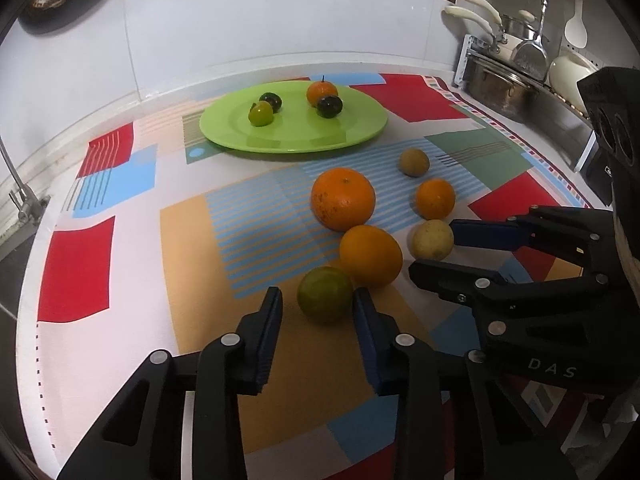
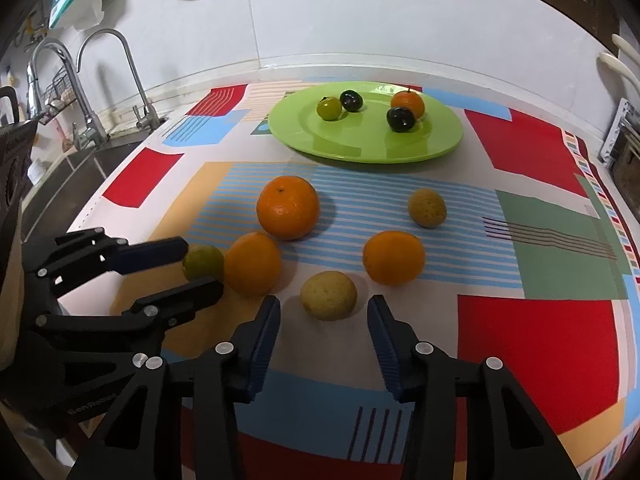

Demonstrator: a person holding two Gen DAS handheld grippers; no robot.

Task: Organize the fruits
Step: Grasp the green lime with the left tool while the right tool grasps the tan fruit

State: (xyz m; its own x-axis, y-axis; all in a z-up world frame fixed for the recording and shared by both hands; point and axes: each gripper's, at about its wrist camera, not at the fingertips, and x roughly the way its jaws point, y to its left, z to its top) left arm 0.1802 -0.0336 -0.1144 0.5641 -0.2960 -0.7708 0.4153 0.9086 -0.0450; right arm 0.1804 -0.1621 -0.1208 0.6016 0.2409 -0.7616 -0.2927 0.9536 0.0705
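Observation:
A green lime (image 1: pixel 325 294) (image 2: pixel 202 261) lies between the fingertips of my left gripper (image 1: pixel 316 300) (image 2: pixel 204 266). The right-hand pad is at its edge, a strip of cloth shows on the other side, and the jaws stand open. My right gripper (image 2: pixel 324 308) (image 1: pixel 432 249) is open around a yellow fruit (image 2: pixel 329 295) (image 1: pixel 433 239), with both pads clear of it. On the cloth beyond are a big orange (image 1: pixel 343 199), a second orange (image 1: pixel 371 256) touching the lime, a small orange (image 2: pixel 393 257) and a brownish fruit (image 2: pixel 427 207). The green plate (image 1: pixel 300 134) holds several small fruits.
A patterned cloth (image 2: pixel 532 344) covers the counter. A sink with two taps (image 2: pixel 92 120) is off the left edge. Pots and utensils on a rack (image 1: pixel 500 84) stand at the back right. A white wall runs behind the plate.

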